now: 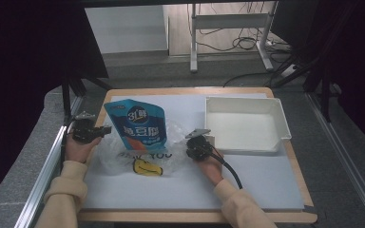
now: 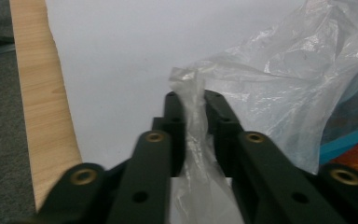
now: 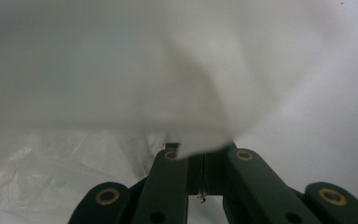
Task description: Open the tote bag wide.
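High view: your left claw (image 1: pixel 105 129) pinches the clear plastic bag (image 1: pixel 123 159) at its left edge, right claw (image 1: pixel 193 141) clamps its right edge; blue pouch (image 1: pixel 137 124) lies between.

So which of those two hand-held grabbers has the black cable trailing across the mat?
The right gripper, beside the white tray. Its cable curves along the person's forearm. The left gripper, pinching the clear plastic bag, shows none.
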`<action>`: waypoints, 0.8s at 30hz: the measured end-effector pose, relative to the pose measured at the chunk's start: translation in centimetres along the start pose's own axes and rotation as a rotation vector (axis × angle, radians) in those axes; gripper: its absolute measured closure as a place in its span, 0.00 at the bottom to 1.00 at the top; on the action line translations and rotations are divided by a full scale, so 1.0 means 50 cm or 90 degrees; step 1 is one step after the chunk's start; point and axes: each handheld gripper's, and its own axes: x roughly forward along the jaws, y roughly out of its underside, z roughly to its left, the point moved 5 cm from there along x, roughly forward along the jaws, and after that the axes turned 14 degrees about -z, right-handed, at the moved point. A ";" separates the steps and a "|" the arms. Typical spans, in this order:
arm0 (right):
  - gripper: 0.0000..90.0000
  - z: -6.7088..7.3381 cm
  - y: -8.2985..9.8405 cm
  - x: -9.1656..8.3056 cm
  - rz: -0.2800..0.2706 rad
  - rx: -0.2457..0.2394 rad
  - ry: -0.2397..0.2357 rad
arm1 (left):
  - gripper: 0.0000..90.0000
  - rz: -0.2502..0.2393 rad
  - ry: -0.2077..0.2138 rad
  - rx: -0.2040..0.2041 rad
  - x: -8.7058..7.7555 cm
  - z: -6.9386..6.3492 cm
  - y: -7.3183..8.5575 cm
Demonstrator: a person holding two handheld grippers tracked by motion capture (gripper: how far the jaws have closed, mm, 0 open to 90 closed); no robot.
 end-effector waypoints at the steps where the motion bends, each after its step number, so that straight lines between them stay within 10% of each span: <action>1: 0.98 0.000 0.000 0.000 0.000 0.000 0.000 | 0.94 -0.003 -0.003 0.001 -0.001 0.000 0.000; 7: 0.98 -0.001 0.000 0.000 -0.001 -0.001 0.000 | 0.97 -0.018 -0.023 -0.003 -0.010 0.007 0.004; 24: 0.98 -0.004 0.000 -0.001 0.000 0.002 0.005 | 0.97 0.061 -0.054 -0.005 0.026 0.027 0.107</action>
